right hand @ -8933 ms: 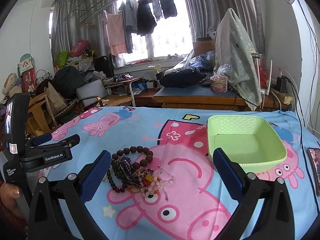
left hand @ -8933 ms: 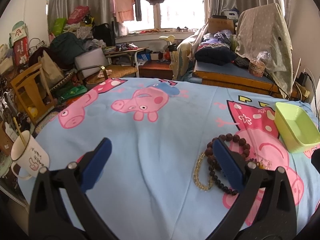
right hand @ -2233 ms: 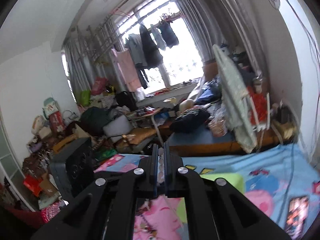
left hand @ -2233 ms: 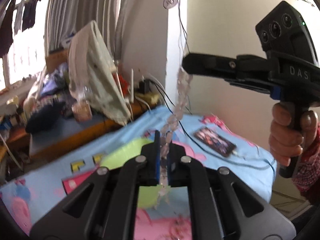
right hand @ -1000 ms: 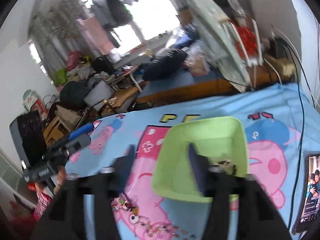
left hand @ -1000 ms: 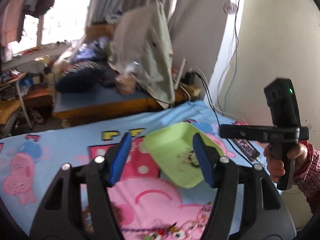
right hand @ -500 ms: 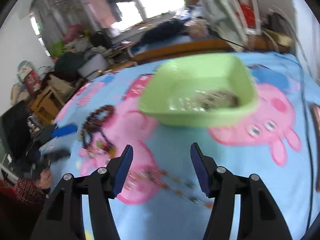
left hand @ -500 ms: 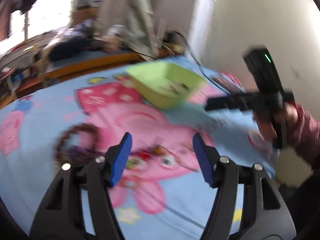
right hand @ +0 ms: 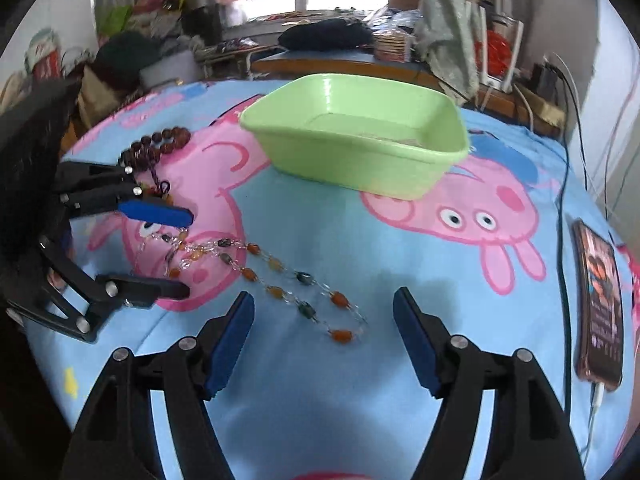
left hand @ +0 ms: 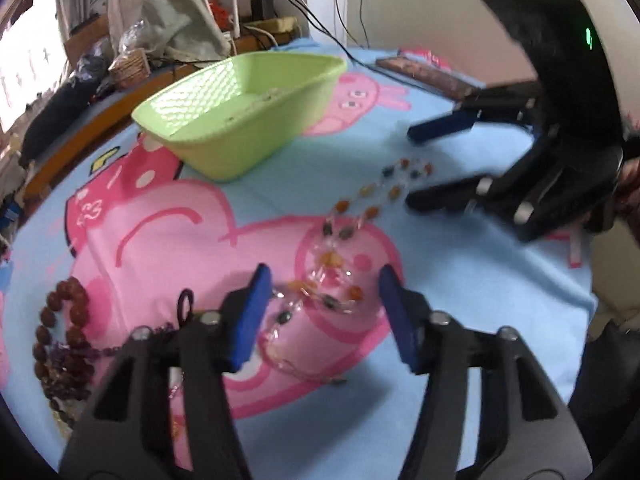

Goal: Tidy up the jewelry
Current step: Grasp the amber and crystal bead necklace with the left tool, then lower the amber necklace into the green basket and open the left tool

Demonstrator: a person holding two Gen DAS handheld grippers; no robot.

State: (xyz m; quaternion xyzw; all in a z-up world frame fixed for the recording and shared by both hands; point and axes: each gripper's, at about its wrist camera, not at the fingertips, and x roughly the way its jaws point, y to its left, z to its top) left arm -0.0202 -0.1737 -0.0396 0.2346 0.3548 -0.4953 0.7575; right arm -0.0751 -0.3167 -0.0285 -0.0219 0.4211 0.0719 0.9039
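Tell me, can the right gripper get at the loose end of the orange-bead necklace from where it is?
Probably yes. The right gripper has open jaws, nothing between them, and the necklace end lies flat on the blue cloth just ahead. The left gripper sits over the far end, the green basket well behind.

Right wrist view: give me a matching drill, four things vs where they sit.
Things:
1. light green plastic basket
2. orange-and-clear beaded necklace
3. dark brown wooden bead bracelet
4. smartphone with lit screen

Places:
A. far right edge of the cloth
B. stretched between the two grippers
C. back centre
D. left, behind the left gripper

Pairs: 1-C, 2-B, 3-D, 4-A
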